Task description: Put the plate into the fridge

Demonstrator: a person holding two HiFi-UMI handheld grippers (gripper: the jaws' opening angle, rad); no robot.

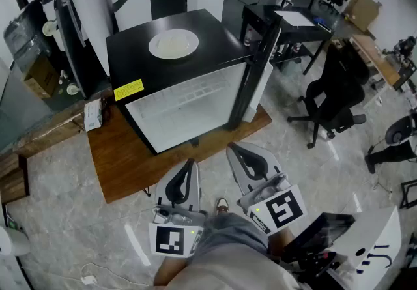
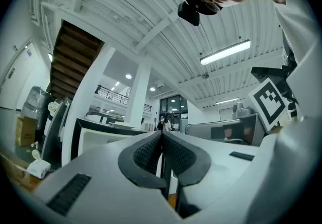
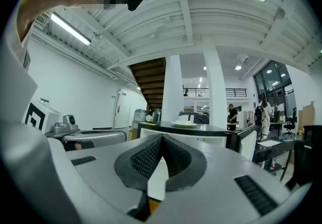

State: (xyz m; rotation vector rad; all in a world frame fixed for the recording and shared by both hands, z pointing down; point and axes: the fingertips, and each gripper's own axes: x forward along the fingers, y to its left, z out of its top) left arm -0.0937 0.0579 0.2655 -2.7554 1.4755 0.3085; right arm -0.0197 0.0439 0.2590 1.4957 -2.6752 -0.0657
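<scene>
A white plate [image 1: 173, 43] lies on the flat top of a small black fridge [image 1: 137, 38]. The fridge door [image 1: 259, 67] stands swung open to the right, and the white inside shows at the front. Both grippers hang low in the head view, a short way in front of the fridge and pointing at it. My left gripper [image 1: 191, 163] is shut with nothing in it, and so is my right gripper [image 1: 231, 149]. In the right gripper view the shut jaws [image 3: 162, 137] point at the plate [image 3: 184, 123] on the fridge [image 3: 201, 135]. In the left gripper view the pads [image 2: 162, 136] meet.
The fridge stands on a wooden board [image 1: 130, 158] on the marble floor, with a small white box [image 1: 92, 115] at its left. A black office chair [image 1: 335, 96] and a black desk [image 1: 293, 21] are to the right. People [image 3: 231, 115] stand far off.
</scene>
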